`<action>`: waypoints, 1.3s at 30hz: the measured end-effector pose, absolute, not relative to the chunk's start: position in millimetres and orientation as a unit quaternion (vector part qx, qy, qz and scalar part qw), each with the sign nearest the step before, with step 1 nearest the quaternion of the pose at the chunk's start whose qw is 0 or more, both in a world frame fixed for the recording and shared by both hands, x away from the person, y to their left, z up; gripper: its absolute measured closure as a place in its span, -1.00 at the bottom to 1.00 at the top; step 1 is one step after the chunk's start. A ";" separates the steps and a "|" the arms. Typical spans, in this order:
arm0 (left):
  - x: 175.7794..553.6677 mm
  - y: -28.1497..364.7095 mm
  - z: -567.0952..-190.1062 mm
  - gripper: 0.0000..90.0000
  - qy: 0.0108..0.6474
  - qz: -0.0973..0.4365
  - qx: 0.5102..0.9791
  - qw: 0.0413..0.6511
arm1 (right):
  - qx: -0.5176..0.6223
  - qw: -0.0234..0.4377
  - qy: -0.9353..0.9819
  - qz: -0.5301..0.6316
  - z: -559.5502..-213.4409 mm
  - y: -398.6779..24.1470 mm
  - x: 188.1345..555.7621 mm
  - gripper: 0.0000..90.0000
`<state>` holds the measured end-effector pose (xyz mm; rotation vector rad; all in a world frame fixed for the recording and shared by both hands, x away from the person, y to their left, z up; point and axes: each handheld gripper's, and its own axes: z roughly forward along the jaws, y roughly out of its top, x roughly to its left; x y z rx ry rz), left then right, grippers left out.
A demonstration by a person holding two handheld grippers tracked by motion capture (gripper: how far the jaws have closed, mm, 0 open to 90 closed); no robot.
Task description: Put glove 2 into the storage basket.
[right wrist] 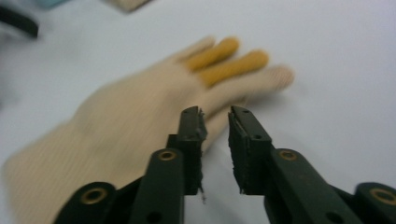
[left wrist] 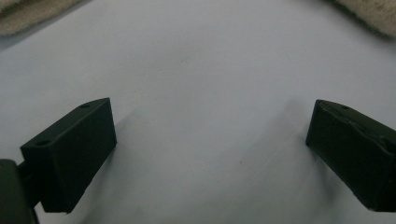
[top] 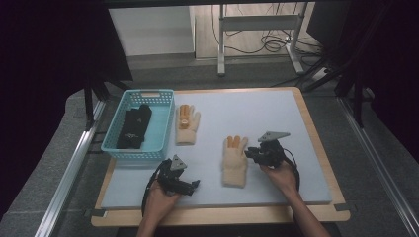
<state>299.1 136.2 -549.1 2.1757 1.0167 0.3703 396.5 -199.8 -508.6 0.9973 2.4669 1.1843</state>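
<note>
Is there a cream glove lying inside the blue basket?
No, the blue basket holds only black gloves, and both cream gloves lie on the mat outside it.

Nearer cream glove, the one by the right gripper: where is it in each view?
High view: cream glove lies centre, just left of the right gripper.
Right gripper view: glove spans left and centre, beyond the fingers.
Left gripper view: cream fabric at the top corners; cannot tell which glove.
Shared landmark: pale blue mat.
</note>
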 end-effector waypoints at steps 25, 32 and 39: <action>299.1 136.3 -549.1 -0.95 0.392 0.143 0.839 0.349 | 0.330 0.128 0.858 0.371 -510.9 -210.5 365.9 0.60; 299.1 136.3 -549.1 -0.95 0.392 0.143 0.839 0.348 | 0.307 0.113 0.864 0.382 -528.0 -204.8 342.4 0.58; 299.0 136.2 -549.1 -0.95 0.392 0.143 0.839 0.349 | 0.303 0.135 0.863 0.381 -516.6 -204.3 346.4 0.53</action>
